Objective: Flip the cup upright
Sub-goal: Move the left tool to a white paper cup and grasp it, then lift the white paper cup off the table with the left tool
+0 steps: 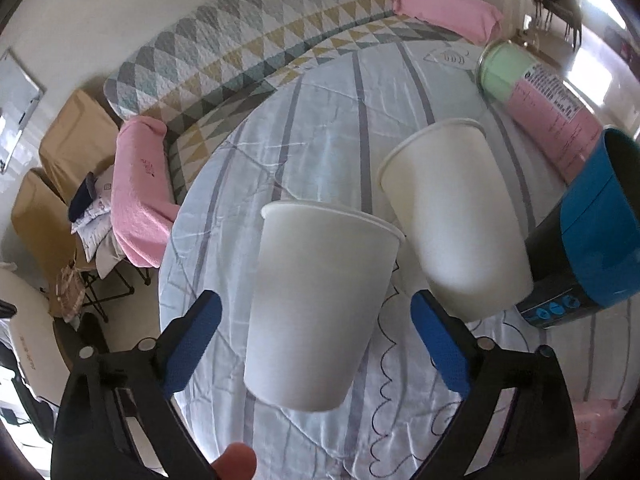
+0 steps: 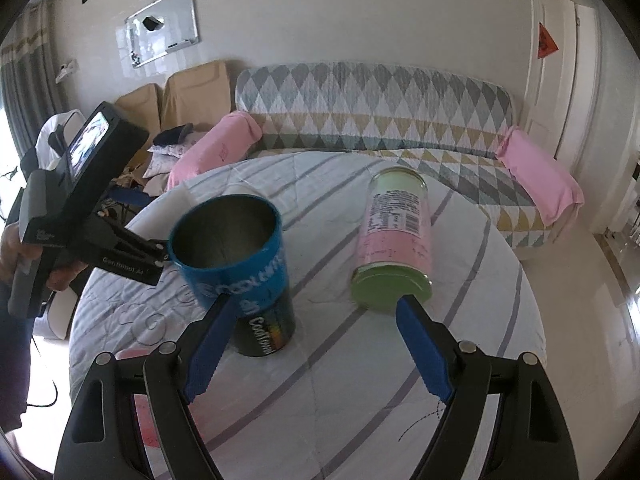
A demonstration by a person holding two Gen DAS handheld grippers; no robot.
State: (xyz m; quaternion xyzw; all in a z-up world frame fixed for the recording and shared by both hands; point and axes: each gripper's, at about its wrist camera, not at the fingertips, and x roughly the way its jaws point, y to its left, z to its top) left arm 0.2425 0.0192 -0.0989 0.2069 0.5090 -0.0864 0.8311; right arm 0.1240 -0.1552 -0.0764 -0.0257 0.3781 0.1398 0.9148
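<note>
In the left wrist view a white paper cup (image 1: 320,304) stands upright, mouth up, between the open blue fingers of my left gripper (image 1: 316,344); the fingers stand apart from its sides. A second white paper cup (image 1: 448,208) stands upright behind it to the right. In the right wrist view a blue and black tumbler (image 2: 244,272) stands upright on the table. My right gripper (image 2: 312,344) is open and empty in front of it, its left finger (image 2: 208,348) close to the tumbler's lower side. The left gripper's body (image 2: 80,208) shows at the left.
A pink and green can (image 2: 394,240) lies on its side on the round table with the striped cloth (image 2: 360,380); it also shows in the left wrist view (image 1: 532,100). A patterned sofa (image 2: 368,108) with pink cushions stands behind the table.
</note>
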